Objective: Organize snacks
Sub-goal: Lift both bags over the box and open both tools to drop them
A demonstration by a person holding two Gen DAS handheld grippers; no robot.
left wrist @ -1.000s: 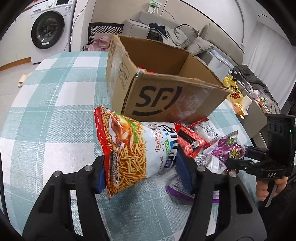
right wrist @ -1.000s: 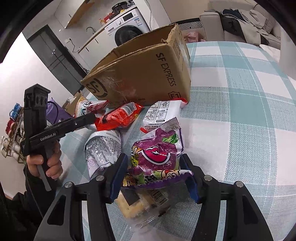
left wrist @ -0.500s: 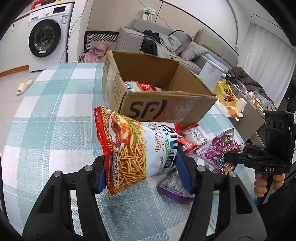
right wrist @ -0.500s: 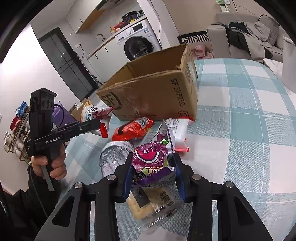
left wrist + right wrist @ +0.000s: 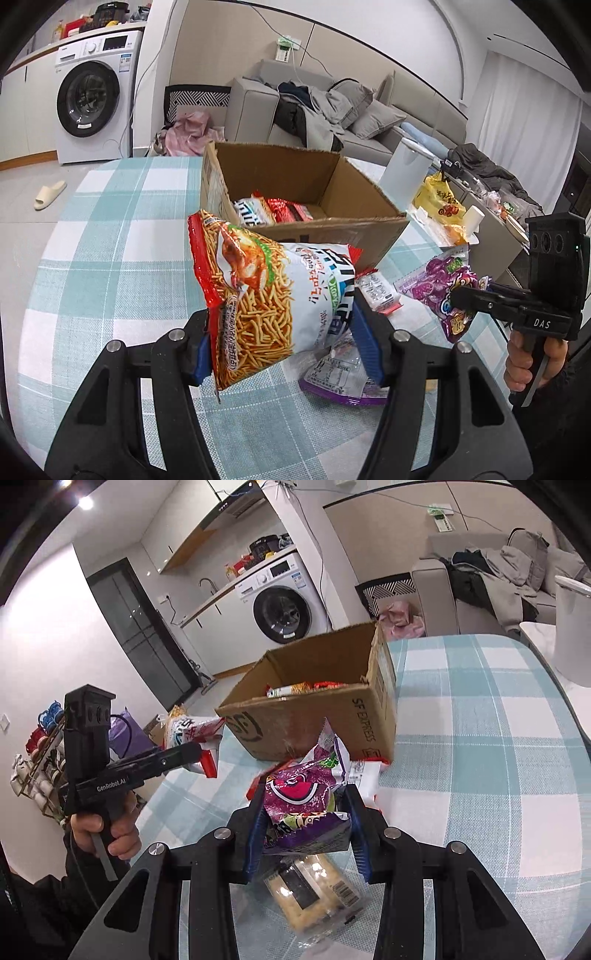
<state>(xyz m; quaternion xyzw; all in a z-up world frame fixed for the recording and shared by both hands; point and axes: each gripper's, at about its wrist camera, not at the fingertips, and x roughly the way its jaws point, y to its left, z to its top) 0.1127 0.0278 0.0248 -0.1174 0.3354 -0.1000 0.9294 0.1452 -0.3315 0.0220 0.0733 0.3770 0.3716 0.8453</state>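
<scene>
Left gripper (image 5: 280, 339), seen from its own wrist camera: the blue pads are pressed against both sides of a bag of fried noodle sticks (image 5: 269, 299), which is held clear of the checked tablecloth (image 5: 110, 258) with its red-edged end tilted up and to the left. The lower corner of the bag is cut off behind the left finger. Beyond the bag stands an open cardboard box (image 5: 295, 184) in which several snack packets (image 5: 273, 210) are seen; their labels cannot be read, and the near wall of the box is partly hidden by the bag. To the right of the bag, a small white packet (image 5: 376, 291) lies on the cloth, and a purple-edged packet (image 5: 343, 376) is largely covered by the right finger.

Right gripper (image 5: 306, 834), seen from its own wrist camera: the pads are closed on a purple candy bag (image 5: 303, 797), crumpled between them and raised above the table. The same bag (image 5: 439, 284) is seen at the right in the left view, projecting from the fingers held by a hand (image 5: 532, 362). Below the raised bag lies a clear packet of pale biscuits (image 5: 314, 893), blurred by glare. The box (image 5: 314, 716) stands just behind, with the left gripper (image 5: 192, 753) and its bag (image 5: 192, 731) at the far left, the bag being mostly hidden.
</scene>
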